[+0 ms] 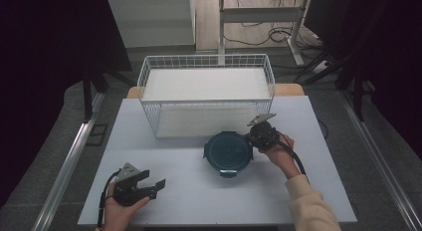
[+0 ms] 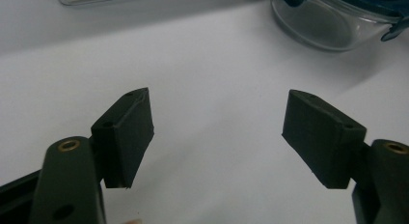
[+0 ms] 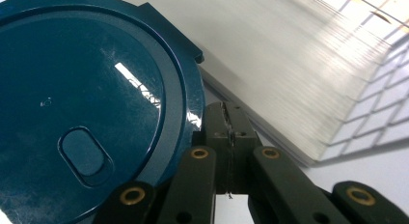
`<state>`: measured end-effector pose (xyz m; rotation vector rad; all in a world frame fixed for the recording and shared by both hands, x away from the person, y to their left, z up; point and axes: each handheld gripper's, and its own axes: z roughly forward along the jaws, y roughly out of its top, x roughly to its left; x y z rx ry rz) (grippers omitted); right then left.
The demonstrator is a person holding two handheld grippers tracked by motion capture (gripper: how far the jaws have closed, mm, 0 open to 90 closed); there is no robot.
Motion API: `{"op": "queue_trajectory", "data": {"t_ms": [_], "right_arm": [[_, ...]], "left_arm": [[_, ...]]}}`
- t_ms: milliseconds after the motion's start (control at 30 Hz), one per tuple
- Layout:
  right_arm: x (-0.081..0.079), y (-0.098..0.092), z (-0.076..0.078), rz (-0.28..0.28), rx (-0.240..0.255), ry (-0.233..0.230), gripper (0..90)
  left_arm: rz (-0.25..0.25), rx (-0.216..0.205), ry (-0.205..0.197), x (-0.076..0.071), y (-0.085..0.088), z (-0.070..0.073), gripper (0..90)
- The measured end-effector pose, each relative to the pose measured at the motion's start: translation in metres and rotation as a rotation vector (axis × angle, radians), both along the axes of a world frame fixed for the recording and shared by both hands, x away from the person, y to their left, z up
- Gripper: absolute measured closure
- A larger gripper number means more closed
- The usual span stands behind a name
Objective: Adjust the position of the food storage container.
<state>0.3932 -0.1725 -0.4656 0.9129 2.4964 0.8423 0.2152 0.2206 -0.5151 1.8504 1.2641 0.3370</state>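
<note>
A round clear glass container [image 1: 229, 152] with a dark teal plastic clip-on lid [image 3: 82, 103] stands on the white table [image 1: 199, 201], near its middle and just in front of a white wire basket [image 1: 206, 91] with a white liner that sits at the far side. The right gripper [image 1: 255, 136], held in the person's right hand [image 1: 278, 154], is at the container's right rim; in the right gripper view its jaws are pressed together with no gap between them, their tips right at the lid's edge beside a latch tab, and whether they pinch that tab or merely touch the rim cannot be told. The left gripper [image 1: 153, 187], held in the left hand [image 1: 119, 211], rests low over the table at the near left, well apart from the container. Its jaws stand wide with only bare table between them, and its own view shows the glass container [image 2: 328, 21] far ahead to the upper right of the fingers [image 2: 320, 134].
</note>
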Motion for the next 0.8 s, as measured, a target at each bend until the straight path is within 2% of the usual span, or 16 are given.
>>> {"op": "queue_trajectory", "data": {"t_ms": [167,300,800], "right_arm": [[-0.006,0.01,0.0,0.044,0.007,0.016,90.0],[-0.009,0.017,-0.001,0.059,0.012,0.024,90.0],[-0.026,0.038,-0.002,0.131,0.018,0.027,90.0]], "left_arm": [[-0.003,0.0,0.002,0.0,0.0,0.0,25.6],[-0.002,-0.001,0.005,0.001,0.001,-0.001,25.6],[-0.004,-0.003,-0.001,0.0,0.001,0.0,25.6]]}}
